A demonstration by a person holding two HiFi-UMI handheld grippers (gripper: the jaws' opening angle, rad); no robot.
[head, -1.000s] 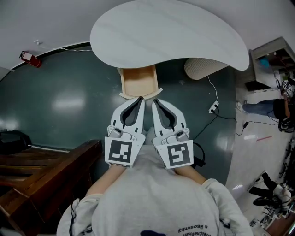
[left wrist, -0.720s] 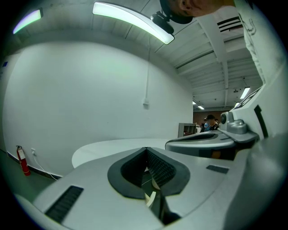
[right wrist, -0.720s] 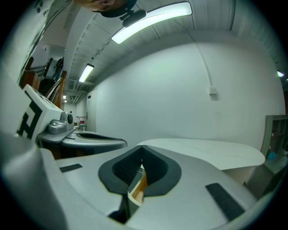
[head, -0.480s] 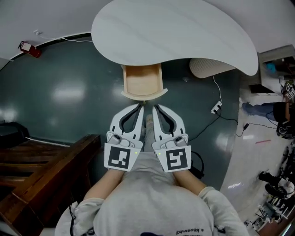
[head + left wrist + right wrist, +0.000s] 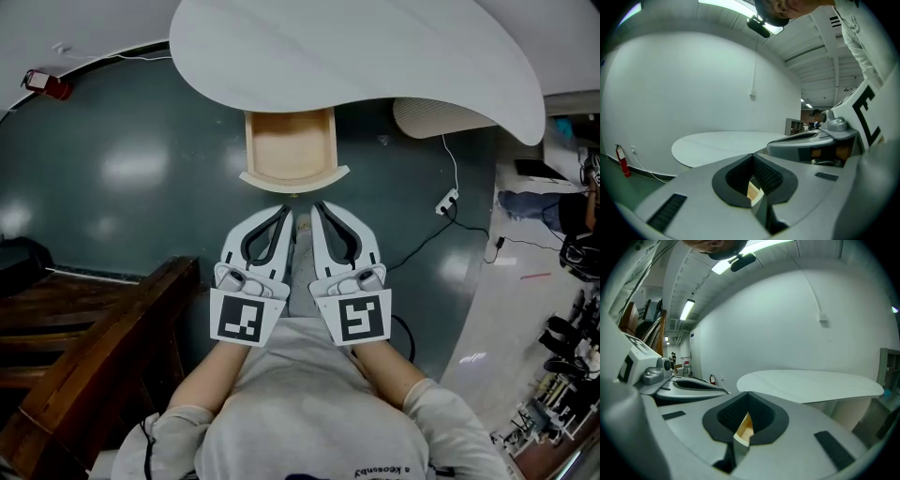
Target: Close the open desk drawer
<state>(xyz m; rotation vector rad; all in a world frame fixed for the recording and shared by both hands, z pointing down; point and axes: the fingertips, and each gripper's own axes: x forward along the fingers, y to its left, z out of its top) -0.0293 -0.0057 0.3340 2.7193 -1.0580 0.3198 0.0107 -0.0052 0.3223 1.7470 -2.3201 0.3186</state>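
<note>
The white table [image 5: 375, 56] has a rounded, bare top. A light wooden drawer [image 5: 291, 150] stands pulled out from under its near edge. The table's pale ribbed base [image 5: 441, 117] stands on the dark green floor [image 5: 122, 187]. On the floor lie a white cable [image 5: 457, 169] and a plug strip [image 5: 446, 201]. A red extinguisher [image 5: 47, 84] stands by the wall, and dark wooden furniture [image 5: 94, 319] at the left.

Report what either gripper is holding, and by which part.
Nothing is held. The left gripper and the right gripper both have their jaws shut and empty, pointing at the front of the open drawer.
</note>
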